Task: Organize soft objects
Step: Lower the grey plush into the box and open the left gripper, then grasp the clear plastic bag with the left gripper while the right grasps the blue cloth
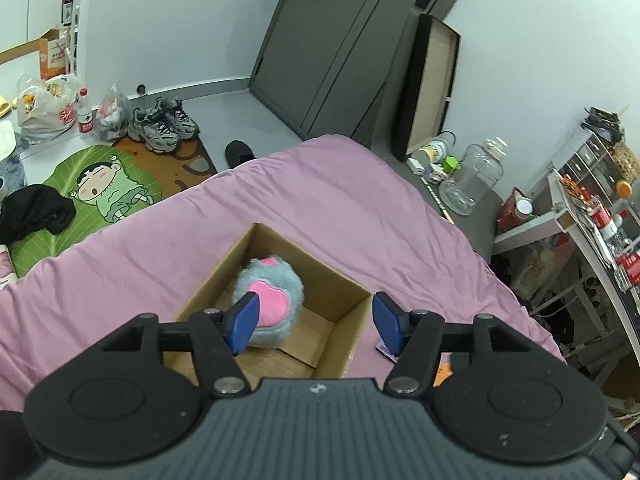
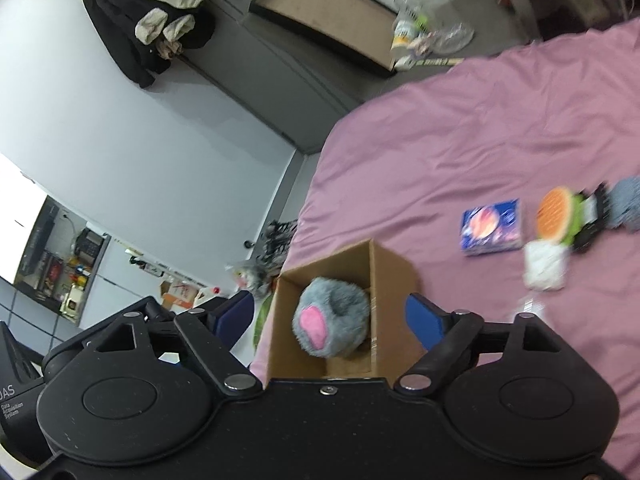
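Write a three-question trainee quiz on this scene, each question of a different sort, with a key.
1. True or false: the grey and pink plush toy lies inside the cardboard box.
2. Multiple choice: what does the box rest on? A. a wooden floor B. a pink bedsheet C. a desk
3. Fill in: in the right wrist view, the flat item lying on the sheet beside the orange and green toy is a small ____ box.

Key
1. True. Both the left gripper and the right gripper have open jaws with nothing held.
2. B
3. blue
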Tool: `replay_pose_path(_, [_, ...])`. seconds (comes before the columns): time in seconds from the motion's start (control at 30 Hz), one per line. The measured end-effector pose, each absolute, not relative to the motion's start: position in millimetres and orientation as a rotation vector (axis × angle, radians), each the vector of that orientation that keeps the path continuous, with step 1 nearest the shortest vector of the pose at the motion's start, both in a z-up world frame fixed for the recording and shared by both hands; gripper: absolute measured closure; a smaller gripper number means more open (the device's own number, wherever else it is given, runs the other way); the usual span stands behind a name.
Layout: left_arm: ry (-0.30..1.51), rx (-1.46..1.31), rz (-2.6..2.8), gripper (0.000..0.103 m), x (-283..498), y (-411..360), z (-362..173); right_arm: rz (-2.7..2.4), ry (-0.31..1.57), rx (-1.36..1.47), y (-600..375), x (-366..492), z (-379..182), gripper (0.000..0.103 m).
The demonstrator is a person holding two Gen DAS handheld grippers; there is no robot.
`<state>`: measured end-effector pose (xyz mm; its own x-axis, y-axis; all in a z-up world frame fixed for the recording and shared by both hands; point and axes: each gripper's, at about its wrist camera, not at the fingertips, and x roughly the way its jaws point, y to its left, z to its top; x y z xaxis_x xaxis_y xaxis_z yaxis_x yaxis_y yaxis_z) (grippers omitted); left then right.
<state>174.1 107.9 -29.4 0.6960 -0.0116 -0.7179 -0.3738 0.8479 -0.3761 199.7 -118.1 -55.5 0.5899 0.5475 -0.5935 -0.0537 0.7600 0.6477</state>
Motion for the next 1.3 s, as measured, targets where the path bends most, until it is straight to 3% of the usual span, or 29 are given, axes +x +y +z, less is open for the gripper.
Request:
replay_pose_path(0.67, [0.807, -0.423, 0.136, 0.039, 165.5, 26.6, -23.1, 0.296, 0.904, 0.345, -197.5, 193.2, -34.1, 0.008])
replay_pose_path(1.3, [0.917, -0.289, 0.126, 0.039, 174.9, -52.3, -67.5, 0.297, 0.969, 0.277, -253.5, 221.9, -58.0, 0.005])
